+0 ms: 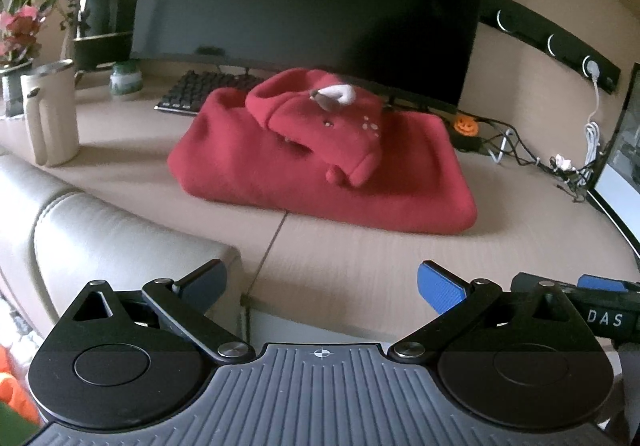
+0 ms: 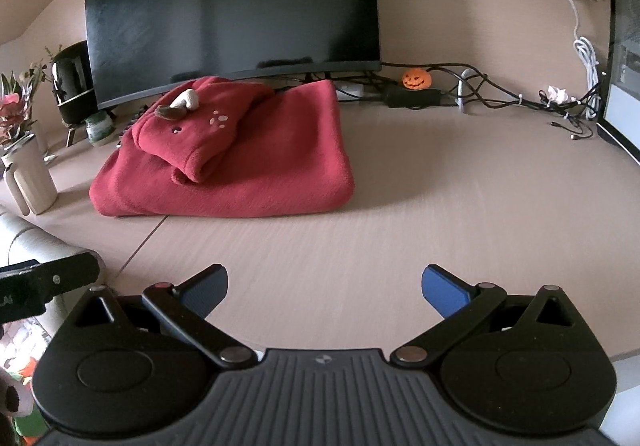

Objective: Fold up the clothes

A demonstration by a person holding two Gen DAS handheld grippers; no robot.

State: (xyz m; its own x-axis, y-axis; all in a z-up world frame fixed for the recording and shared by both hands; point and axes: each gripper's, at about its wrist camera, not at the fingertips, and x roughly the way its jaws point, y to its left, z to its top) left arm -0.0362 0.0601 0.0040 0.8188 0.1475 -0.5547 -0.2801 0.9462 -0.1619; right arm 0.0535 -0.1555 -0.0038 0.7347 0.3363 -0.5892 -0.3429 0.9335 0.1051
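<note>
Leftmost, on the tabletop [image 1: 360,246]: vase with pink flowers [image 1: 18,34], then beige lidded mug [image 1: 50,114], contents hidden by the lid. Small green jar [image 1: 126,82] just behind, contents impossible to tell. Further right, black keyboard [image 1: 192,92] under a dark monitor [image 1: 312,6].

Centre: red fleece garment [image 1: 320,166] lying folded into a thick rectangle, hood [image 1: 320,118] with a small white horn flipped on top, near the monitor's foot and well apart from both tools. Right of it, orange pumpkin ornament [image 2: 416,79] among tangled cables [image 2: 500,94].

Left tongs [image 1: 322,282] spread wide, empty, hovering over the tabletop's near edge. Right tongs [image 2: 325,284] likewise spread wide, gripping nothing, over bare tabletop.

Judging by the neat bundle, folding looks essentially complete; tools backed away. Next move, if any: a light press to flatten the hood, or reaching for another garment, none visible.
</note>
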